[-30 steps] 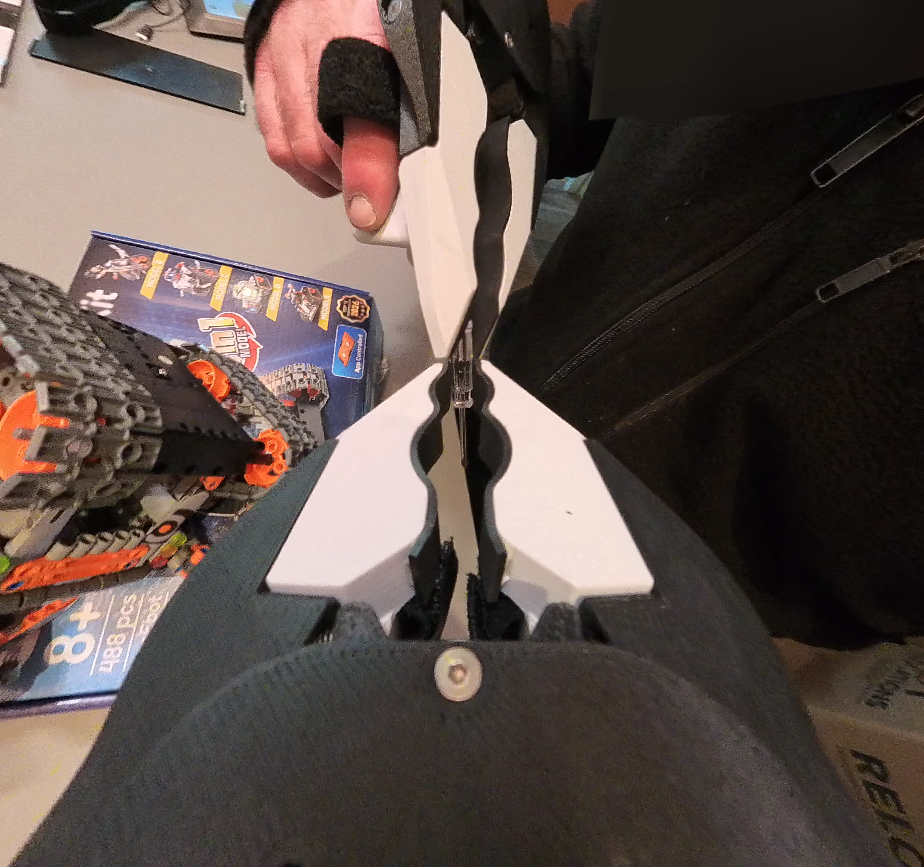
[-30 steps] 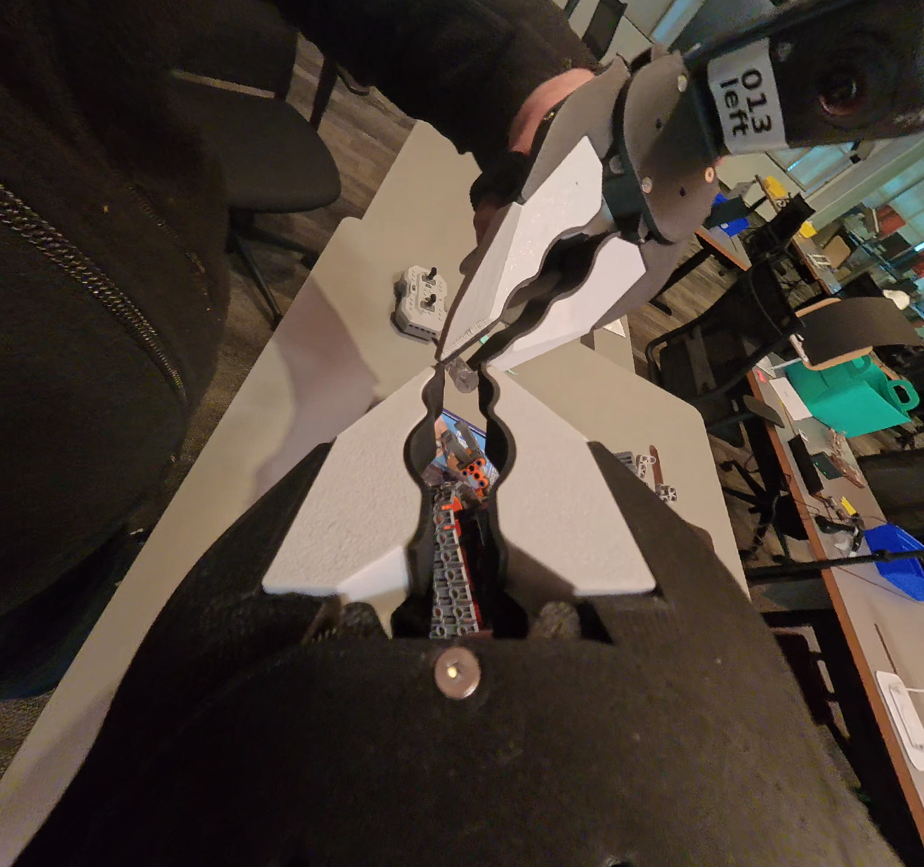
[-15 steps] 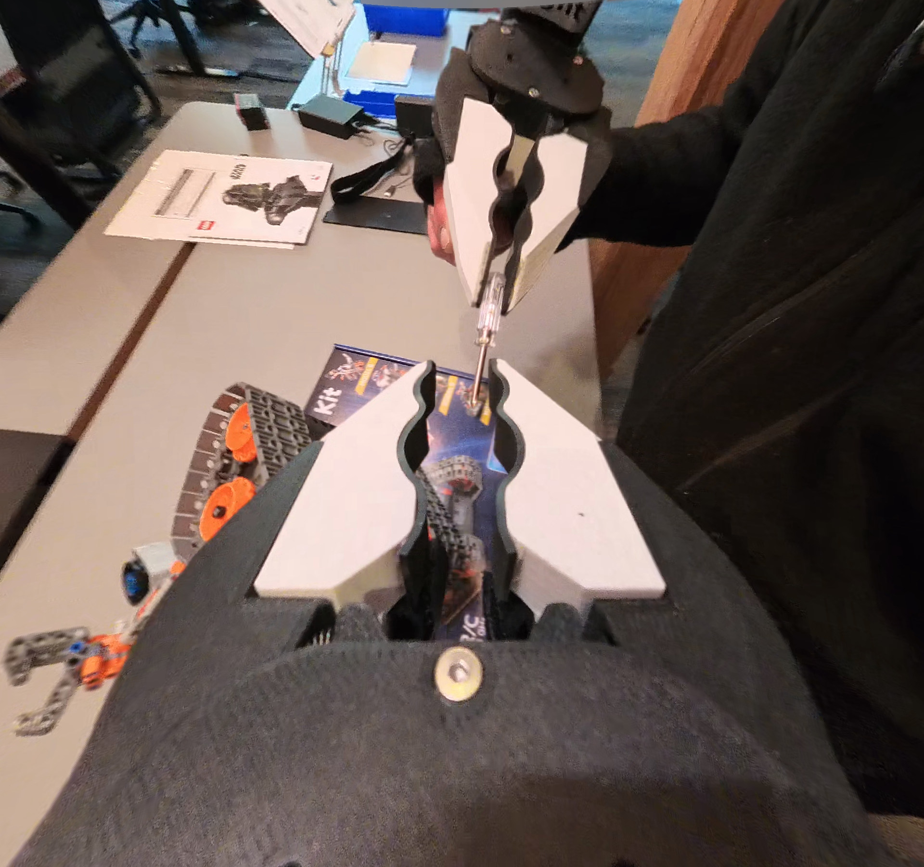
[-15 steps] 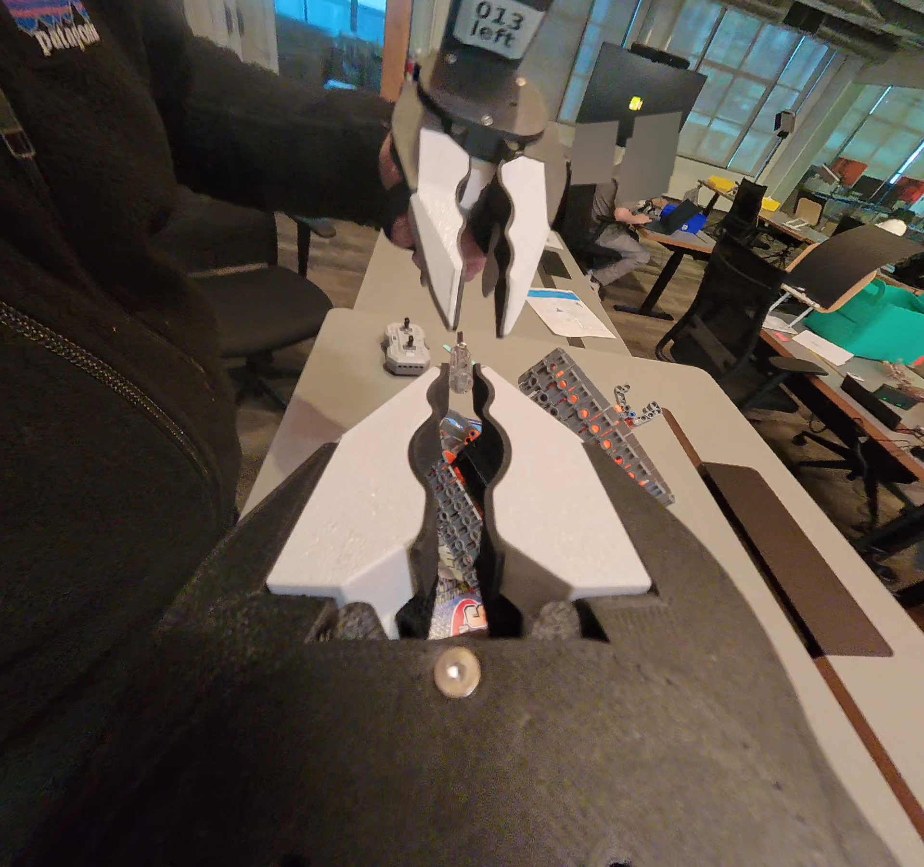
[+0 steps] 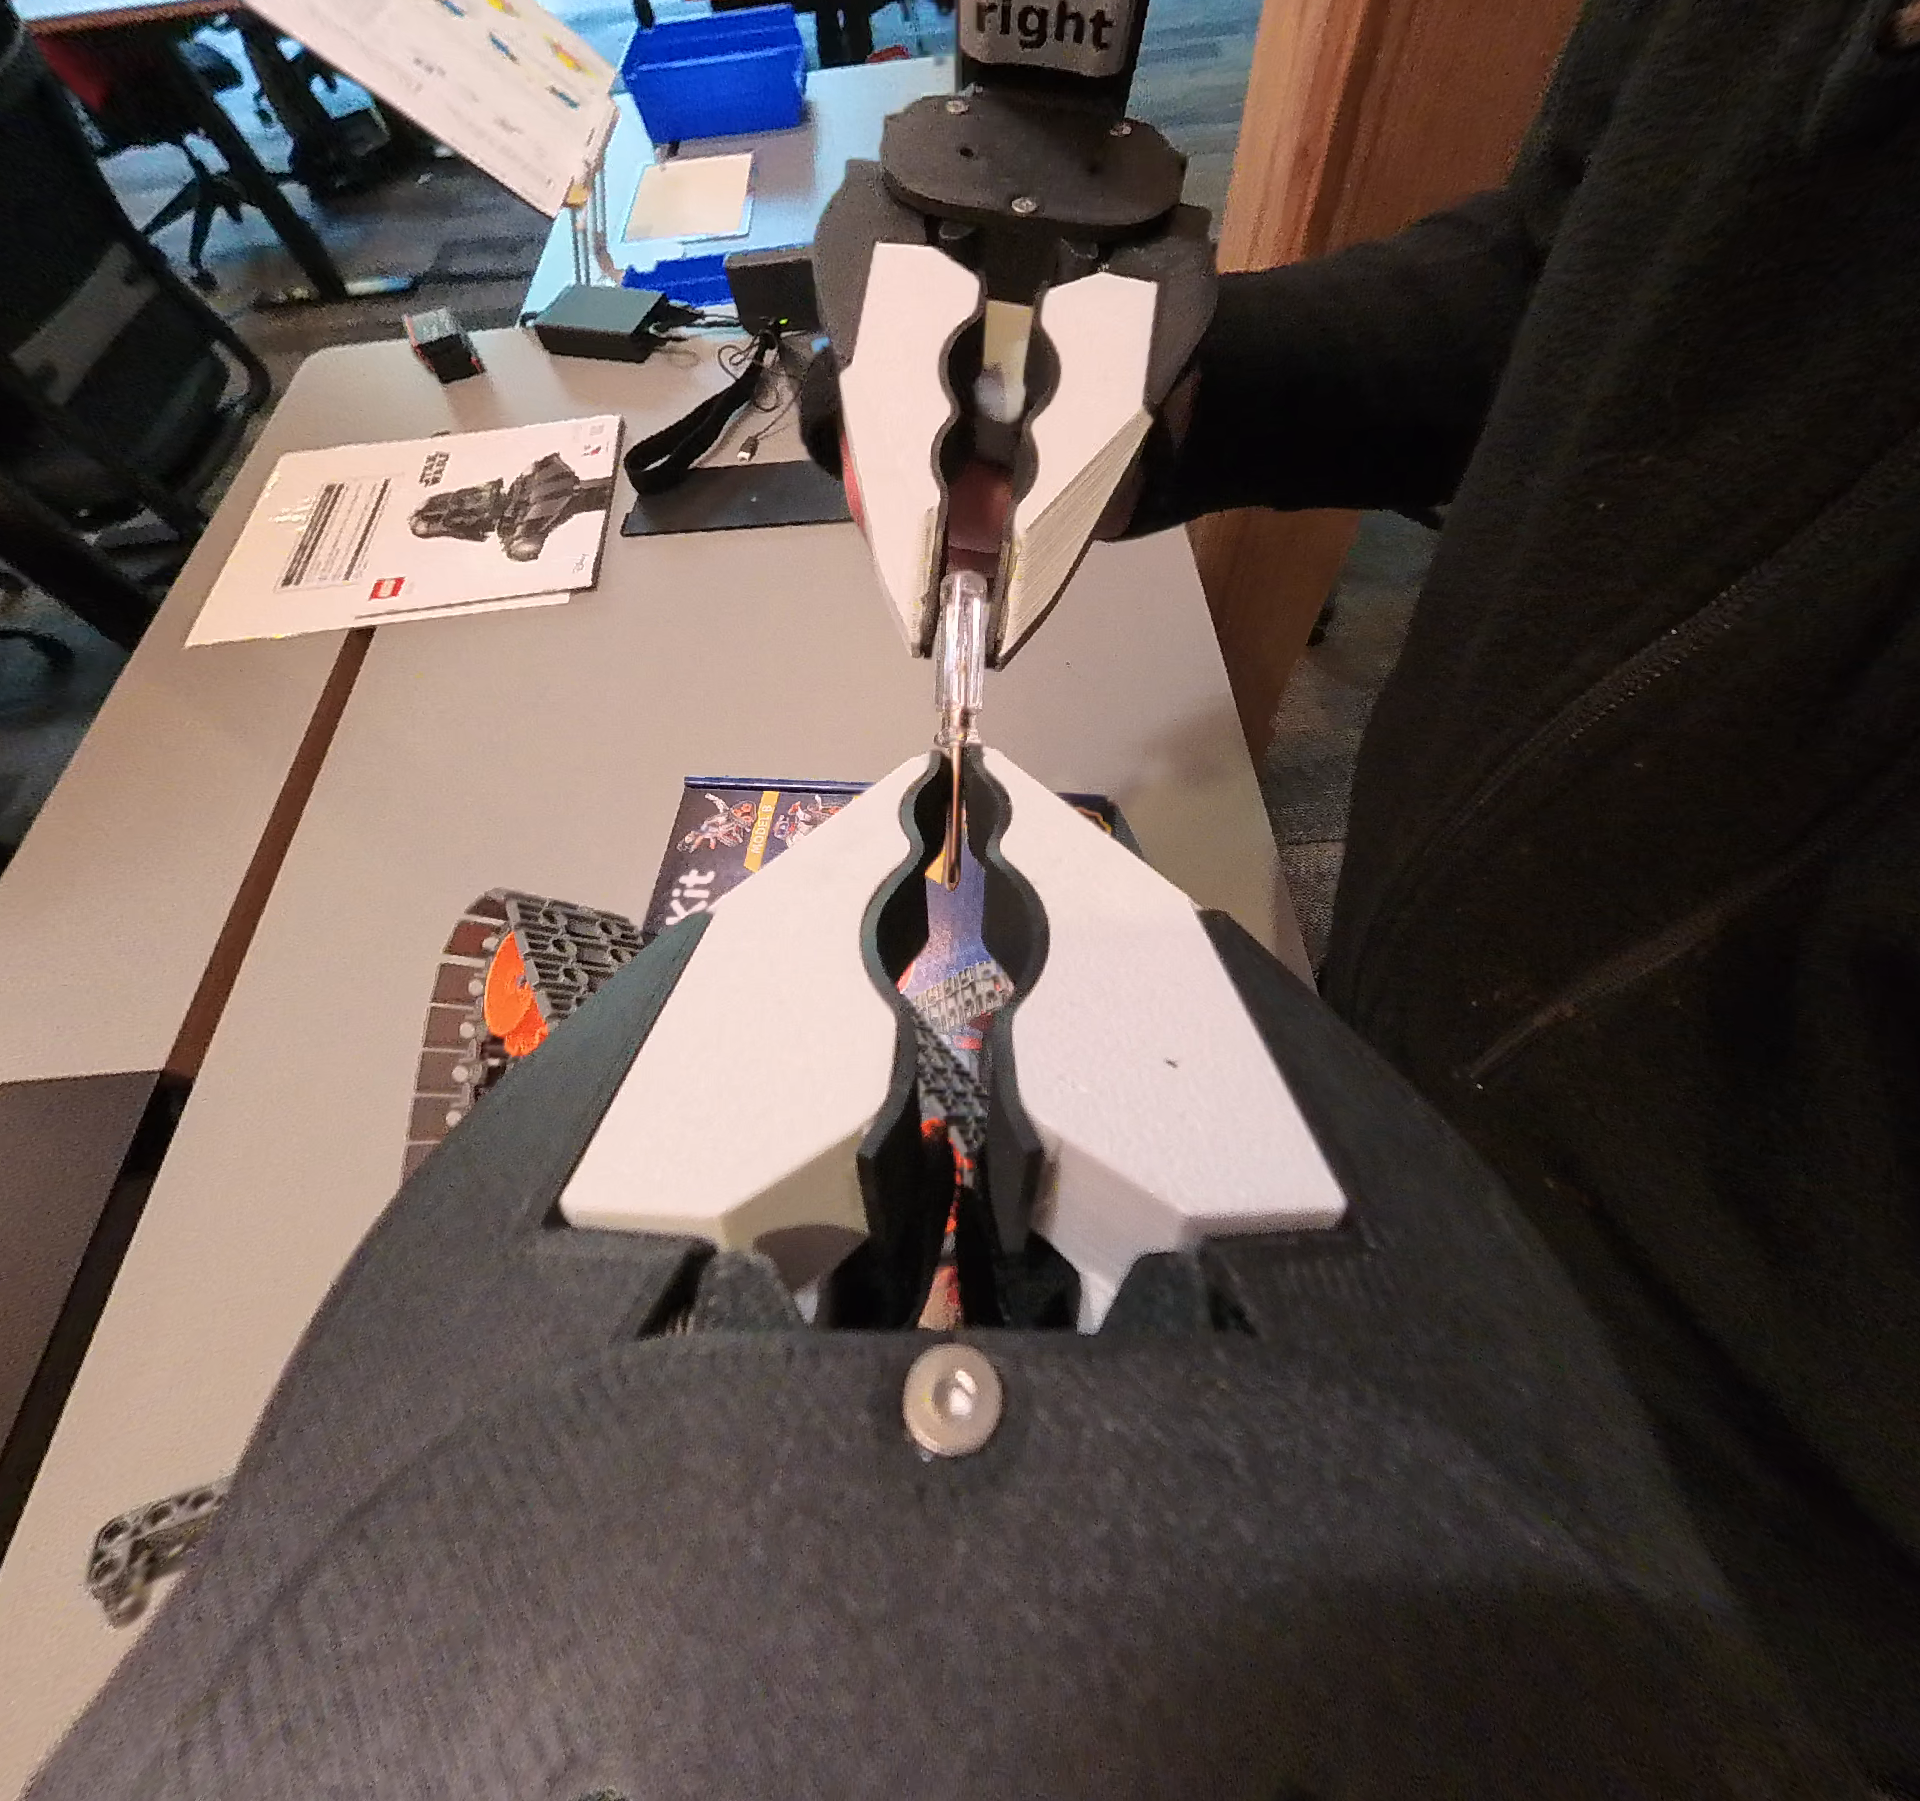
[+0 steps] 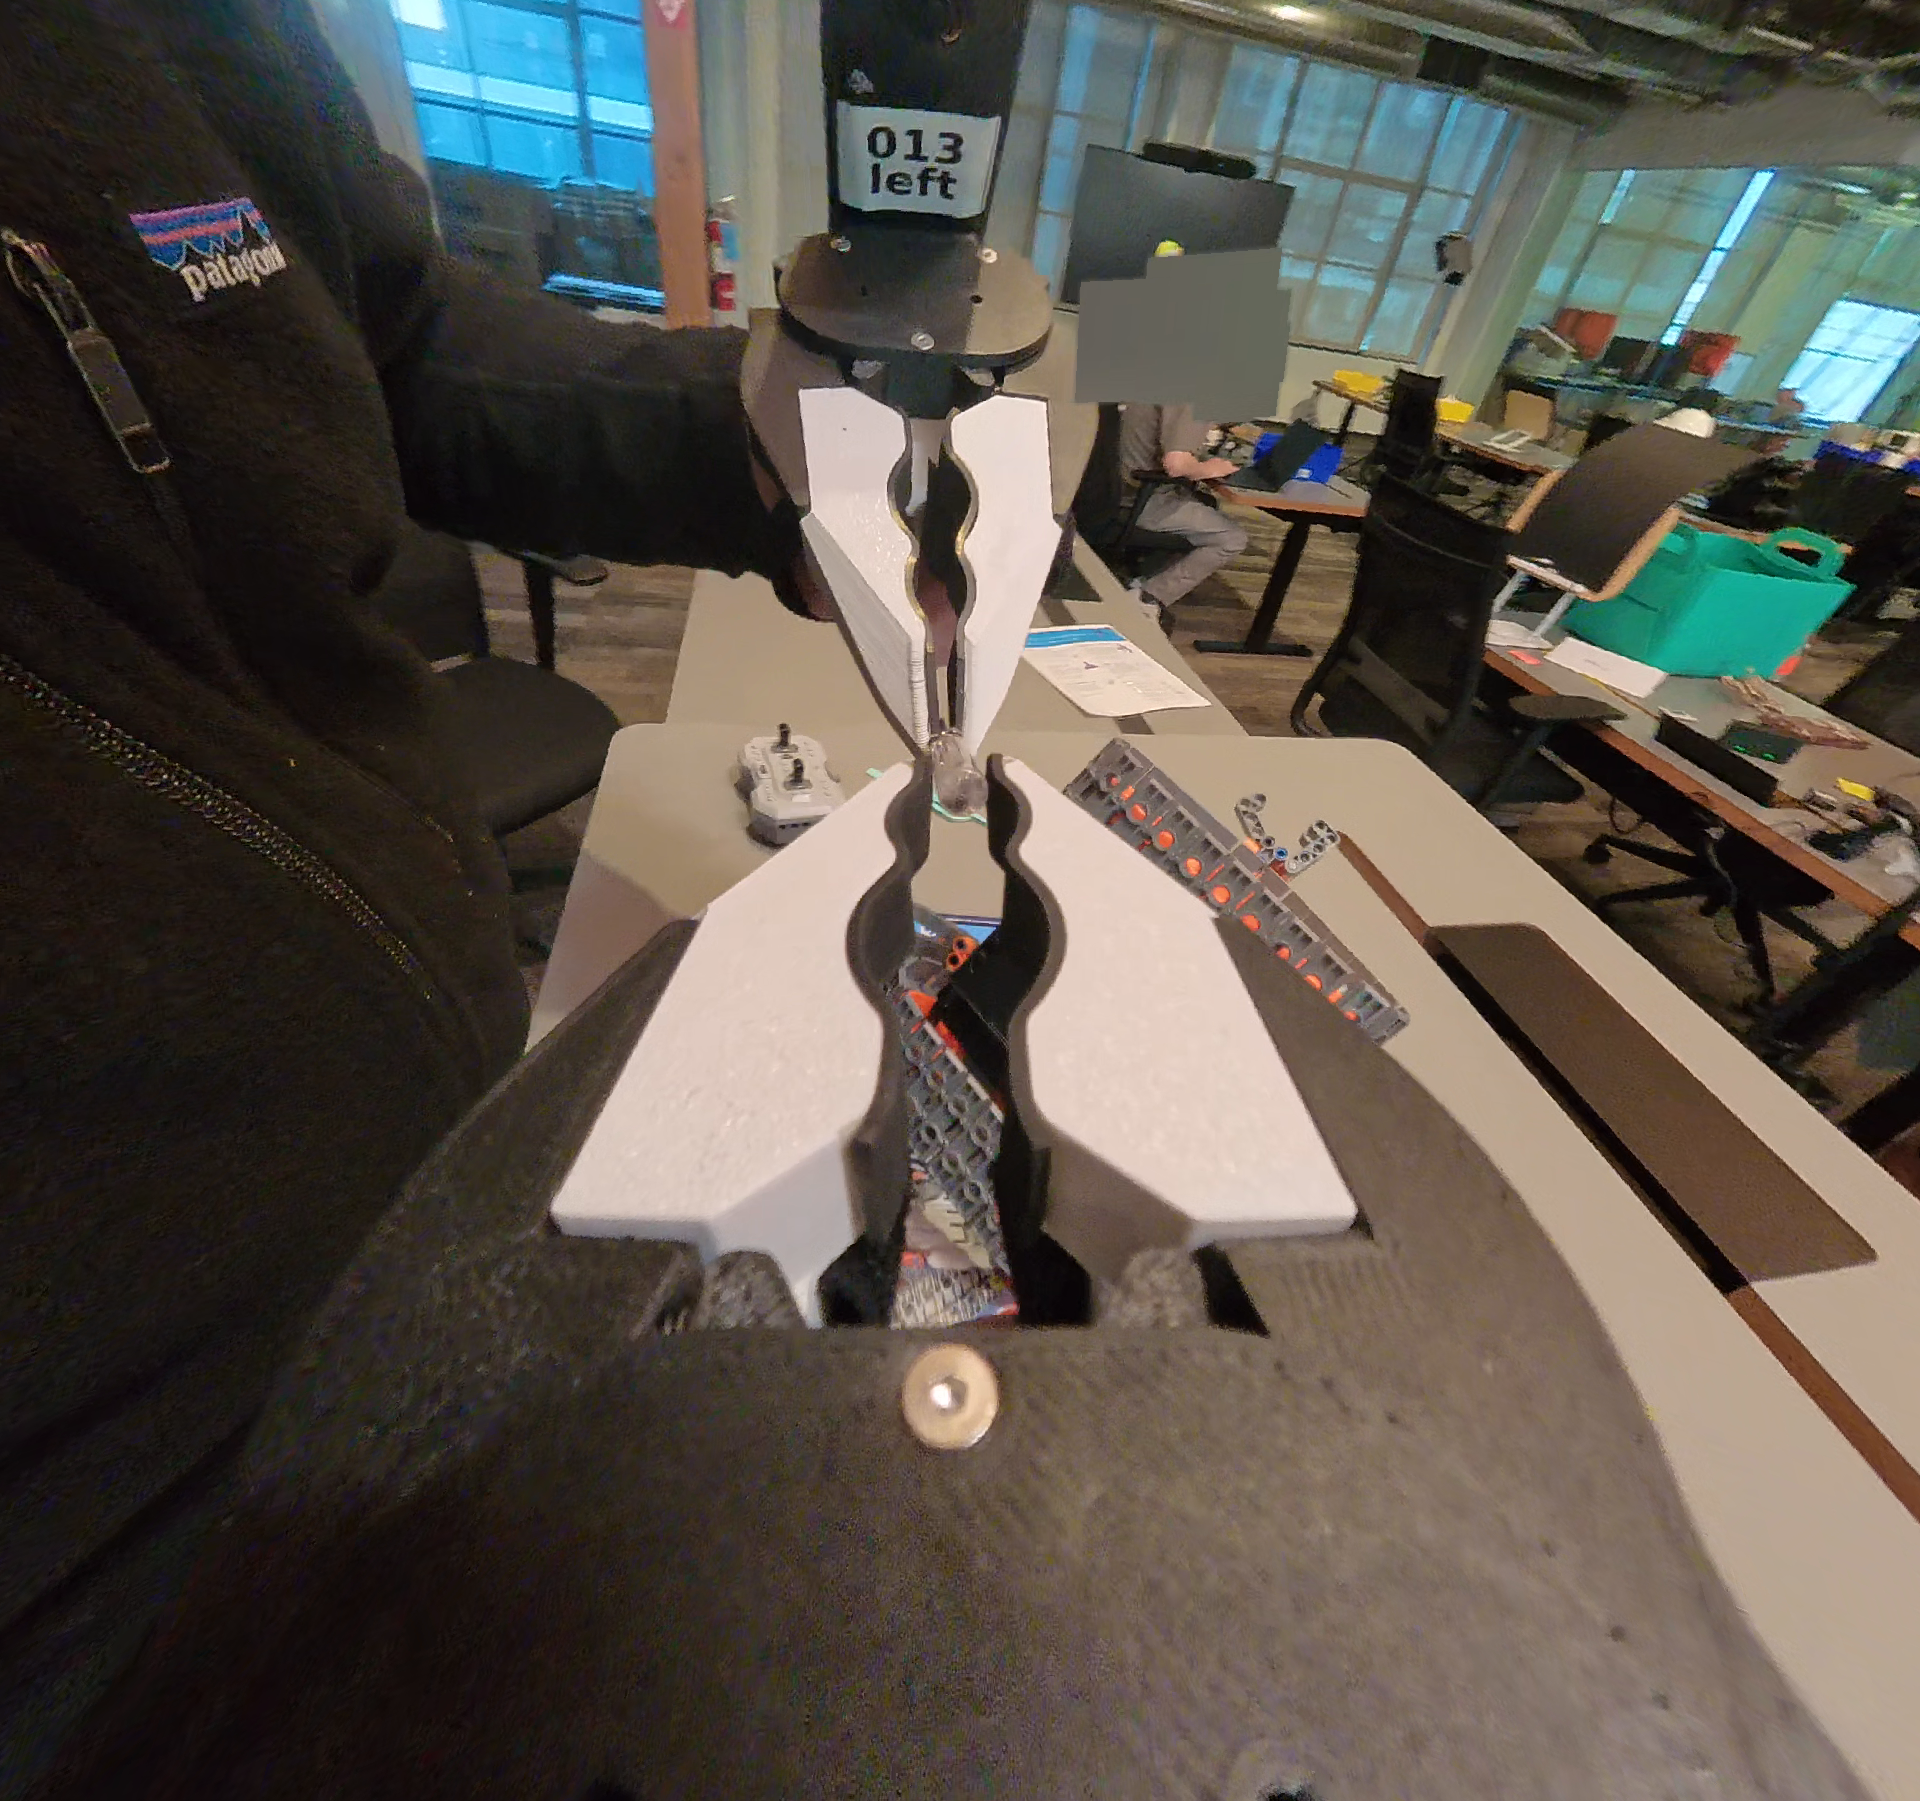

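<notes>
Two grippers, left wrist view: tip to tip over a grey table (image 5: 623, 712), a small screwdriver (image 5: 958, 702) bridging them.
Left gripper (image 5: 954, 764): bottom centre of frame, narrow, tips flanking the metal shaft; contact with the shaft cannot be told.
Right gripper (image 5: 958, 645): upper centre, pointing down the frame, clamped on the clear handle.
Screwdriver: upright in frame, handle above, shaft running down between the left tips.
Blue box (image 5: 727, 837): flat on the table, behind and below the left fingers.
Tracked model (image 5: 520, 962): grey and orange, left of centre, touching the box.
Booklet (image 5: 416, 525): upper left on the table, well apart.
Right wrist view, own fingers: bottom centre, set narrow with the clear handle end between the tips.
Opposite fingers: upper centre, nearly closed about the shaft.
Grey controller (image 6: 784, 785): left of the meeting tips, on the table.
Studded grey-orange panel (image 6: 1236, 878): right of centre, lying aslant.
</notes>
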`<state>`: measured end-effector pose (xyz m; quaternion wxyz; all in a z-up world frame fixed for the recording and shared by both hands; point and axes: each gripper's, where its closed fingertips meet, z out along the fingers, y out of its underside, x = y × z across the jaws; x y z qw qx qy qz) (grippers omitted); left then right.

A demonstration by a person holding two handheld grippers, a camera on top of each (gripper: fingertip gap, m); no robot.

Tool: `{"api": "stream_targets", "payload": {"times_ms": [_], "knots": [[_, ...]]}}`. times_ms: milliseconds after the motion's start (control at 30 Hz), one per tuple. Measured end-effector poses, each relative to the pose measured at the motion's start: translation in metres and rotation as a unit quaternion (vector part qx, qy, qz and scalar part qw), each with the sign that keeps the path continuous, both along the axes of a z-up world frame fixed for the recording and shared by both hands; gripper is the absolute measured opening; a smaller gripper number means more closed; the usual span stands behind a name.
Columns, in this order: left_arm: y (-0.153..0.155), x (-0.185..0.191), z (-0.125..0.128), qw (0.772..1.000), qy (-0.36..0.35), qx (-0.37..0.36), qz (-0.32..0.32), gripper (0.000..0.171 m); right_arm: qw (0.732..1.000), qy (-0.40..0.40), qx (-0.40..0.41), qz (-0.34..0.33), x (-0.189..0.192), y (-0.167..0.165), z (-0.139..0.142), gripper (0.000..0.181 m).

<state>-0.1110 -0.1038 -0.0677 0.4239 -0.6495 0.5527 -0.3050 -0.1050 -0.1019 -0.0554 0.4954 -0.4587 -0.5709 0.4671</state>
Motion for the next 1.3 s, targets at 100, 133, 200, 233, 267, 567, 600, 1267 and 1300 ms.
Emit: {"api": "stream_targets", "payload": {"times_ms": [100, 133, 200, 233, 267, 567, 600, 1267, 1300], "knots": [[-0.008, -0.014, -0.001, 0.999, -0.004, 0.005, -0.037, 0.001, 0.999, -0.015, 0.003, -0.038, -0.016, -0.007, -0.003, 0.010], [-0.012, -0.018, 0.000, 0.999, -0.009, 0.002, -0.051, 0.001, 0.998, -0.028, 0.005, -0.053, -0.023, -0.011, -0.006, 0.013], [-0.022, -0.028, -0.001, 0.997, -0.003, 0.008, -0.083, 0.001, 0.996, -0.041, 0.015, -0.077, -0.036, -0.021, -0.007, 0.010], [-0.027, -0.033, -0.004, 0.995, 0.009, 0.016, -0.096, 0.001, 0.995, -0.042, 0.016, -0.089, -0.042, -0.026, -0.007, 0.009], [-0.031, -0.038, -0.005, 0.994, 0.015, 0.022, -0.108, 0.001, 0.994, -0.046, 0.015, -0.098, -0.047, -0.032, -0.008, 0.008], [-0.049, -0.052, -0.003, 0.989, -0.018, 0.023, -0.144, 0.010, 0.976, -0.059, 0.015, -0.211, -0.057, -0.059, -0.010, 0.006], [-0.044, -0.053, -0.002, 0.990, -0.022, 0.022, -0.135, 0.011, 0.973, -0.061, 0.014, -0.223, -0.052, -0.057, -0.013, 0.006], [0.062, -0.090, -0.075, 0.991, 0.120, 0.028, -0.049, 0.050, 0.943, -0.144, 0.065, -0.292, -0.020, 0.042, -0.111, 0.006], [0.062, -0.089, -0.075, 0.992, 0.115, 0.020, -0.050, 0.047, 0.944, -0.147, 0.067, -0.289, -0.022, 0.043, -0.113, 0.006]]}}
